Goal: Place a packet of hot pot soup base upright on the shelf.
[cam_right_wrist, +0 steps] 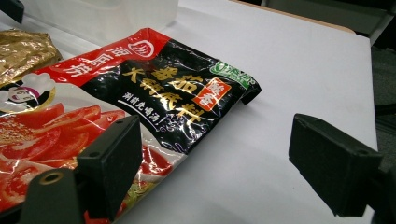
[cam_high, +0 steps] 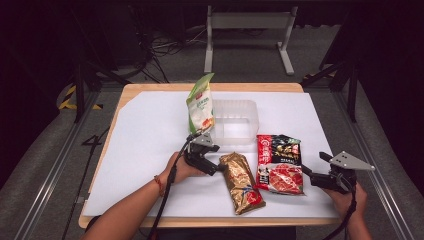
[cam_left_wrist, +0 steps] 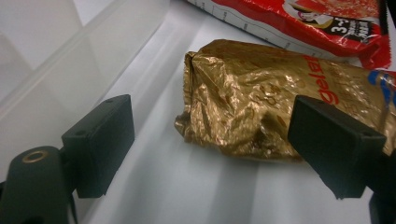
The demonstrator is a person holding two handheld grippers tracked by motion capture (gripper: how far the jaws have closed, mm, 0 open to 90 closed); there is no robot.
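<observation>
Lying near the bottom middle of the high view, the gold bag [cam_high: 241, 182] rests flat on the white sheet [cam_high: 145, 150]. In the left gripper view we read red letters "Gel" at the right edge of the gold bag [cam_left_wrist: 261, 112]. Our left gripper [cam_high: 216, 169] sits just at its upper end, jaws wide apart with the crinkled end between them, not pinching it. Just right of it lies the red and black packet [cam_high: 279, 163], touching the gold one; it has Chinese writing and a little green label. Our right gripper [cam_high: 309, 173] waits at the packet's right edge, jaws apart. Above them sits the clear tub [cam_high: 235, 120], and the green and white pouch [cam_high: 201, 104] stands at its left side.
</observation>
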